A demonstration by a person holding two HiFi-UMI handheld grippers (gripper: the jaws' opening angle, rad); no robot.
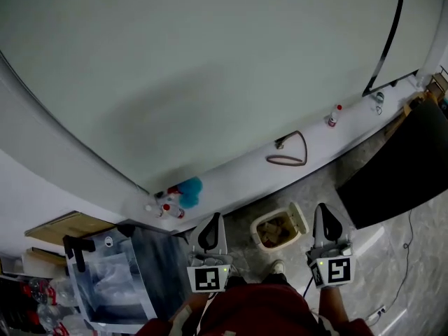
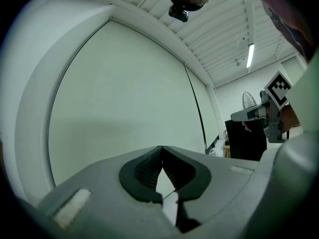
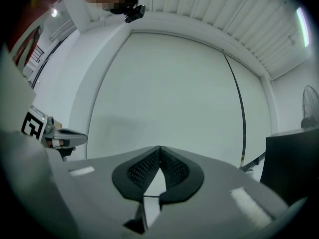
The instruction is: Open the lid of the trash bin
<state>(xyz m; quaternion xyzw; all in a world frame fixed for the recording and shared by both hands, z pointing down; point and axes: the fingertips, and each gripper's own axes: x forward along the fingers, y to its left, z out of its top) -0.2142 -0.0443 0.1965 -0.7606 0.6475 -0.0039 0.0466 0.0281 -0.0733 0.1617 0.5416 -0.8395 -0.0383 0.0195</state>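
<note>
A small cream trash bin (image 1: 274, 231) stands on the floor between my two grippers. Its lid (image 1: 299, 215) is tipped up at the right side, and brownish contents show inside. My left gripper (image 1: 215, 219) is held to the left of the bin with its jaws closed tip to tip and nothing between them. To the bin's right is my right gripper (image 1: 321, 208), also shut and empty. Both point up toward the pale wall: in the left gripper view the left gripper (image 2: 162, 148) faces only wall, as does the right gripper (image 3: 160, 148) in its own view. Neither gripper view shows the bin.
A white ledge (image 1: 238, 170) runs along the wall's foot with spray bottles and a blue cloth (image 1: 189, 190), a looped cable (image 1: 288, 152) and a red-capped bottle (image 1: 334, 115). A black panel (image 1: 395, 170) stands right, a clear plastic box (image 1: 115, 275) left.
</note>
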